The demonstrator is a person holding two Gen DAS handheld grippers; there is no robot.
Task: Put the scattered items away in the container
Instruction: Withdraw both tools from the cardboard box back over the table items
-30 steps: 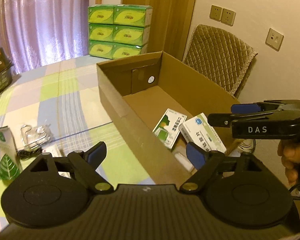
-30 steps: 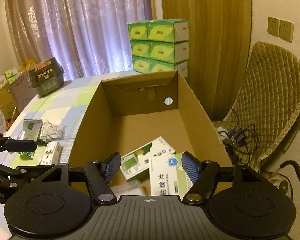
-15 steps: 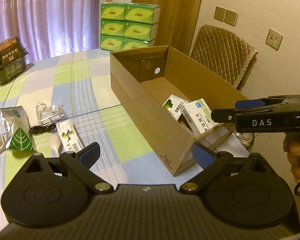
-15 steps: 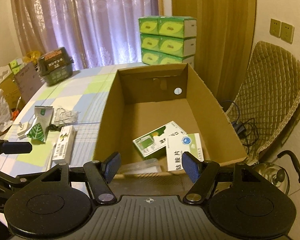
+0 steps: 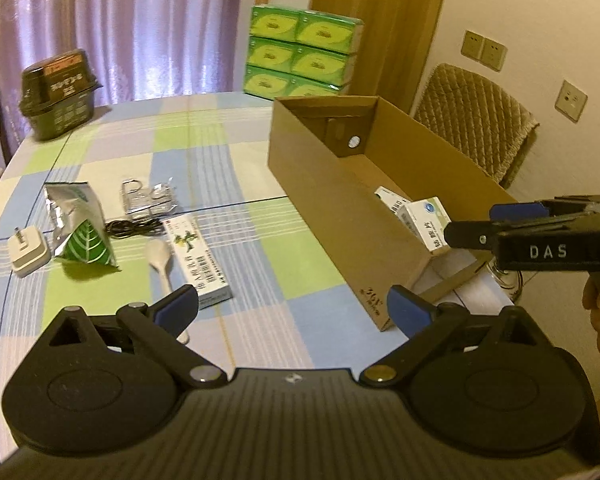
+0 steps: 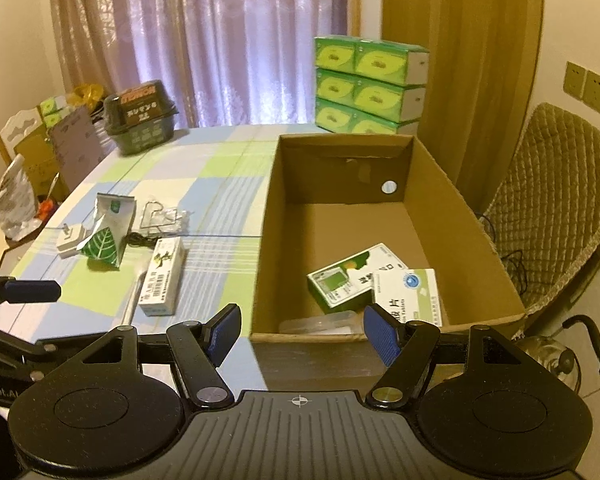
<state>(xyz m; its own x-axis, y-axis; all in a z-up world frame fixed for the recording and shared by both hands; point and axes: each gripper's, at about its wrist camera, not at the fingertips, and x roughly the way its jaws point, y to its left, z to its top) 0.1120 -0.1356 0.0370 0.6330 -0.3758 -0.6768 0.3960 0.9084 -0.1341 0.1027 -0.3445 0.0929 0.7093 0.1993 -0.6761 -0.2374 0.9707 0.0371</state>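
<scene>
**Both tools back off from the box, next pick not yet begun**

Over the last second both tools have pulled back and up from the cardboard box [image 6: 384, 240], so the scattered items on the bench [image 5: 228, 160] have come into view; a second ago the box filled both views. The left tool [image 5: 292, 306] hangs over the near edge of the bench with its blue pads spread wide and nothing between them. The right tool [image 6: 302, 334] stands before the near wall of the box — equally wide open, equally empty.

Inside the box lie a green-and-white carton [image 6: 348, 276] and a white carton [image 6: 412, 292] overlapping it, with something pale and flat at the near wall that is too blurred to name. Outside it, left of the box, are a long medicine carton [image 5: 198, 256], a plastic spoon [image 5: 162, 258] just beside it, a foil leaf-print packet [image 5: 82, 232], a white charger plug [image 5: 28, 250], a black cable [image 5: 138, 228] and a clear bag of metal hooks [image 5: 150, 200].

The long carton is nearest the left tool and looks the sensible next pick: come down across its narrow width and keep clear of the spoon touching its side — it could be dragged along.

The bench wears a checked cloth of green, blue and white. Behind are purple curtains, stacked green tissue boxes [image 6: 370, 88], a dark basket [image 6: 140, 124] and a quilted chair [image 6: 560, 208].
</scene>
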